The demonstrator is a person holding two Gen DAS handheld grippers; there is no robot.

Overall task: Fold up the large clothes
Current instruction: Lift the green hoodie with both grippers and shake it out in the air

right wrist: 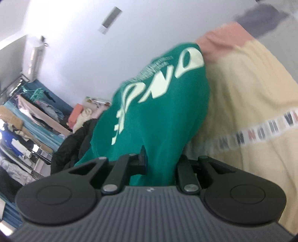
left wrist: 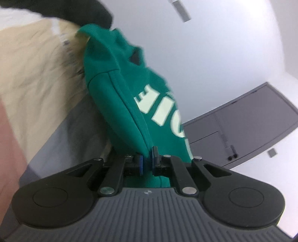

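From my left tongs (left wrist: 147, 162), looking forward along the fingers: the two blue pads (left wrist: 141, 164) are pinched together on a seamed edge of the green sweatshirt (left wrist: 119, 96). The cloth rises straight ahead of my fingertips and leans off to the left, its pale printed letters (left wrist: 160, 109) showing upside down just right of the seam. Behind the sweatshirt on the left lies a cream garment (left wrist: 33, 78), with a pink strip (left wrist: 9, 149) at the far left edge and something black (left wrist: 74, 11) at the top. To the right of my fingers there is a white wall and a grey cabinet (left wrist: 249, 122) well beyond.

From my right tongs (right wrist: 160, 163): the same green sweatshirt (right wrist: 163, 115) fills the gap between my fingers and covers the tips, so the pads themselves are hidden; the jaws stand nearly together with the fabric clamped between them. The cloth runs up and away from me, large pale lettering (right wrist: 167, 78) across it. Just right of it is the cream garment (right wrist: 251, 89) with a lettered band (right wrist: 260, 134), blurred, and a pink part (right wrist: 219, 44) above. Off to my left, well away, are cluttered shelves (right wrist: 28, 126) and a dark heap of clothing (right wrist: 74, 149).
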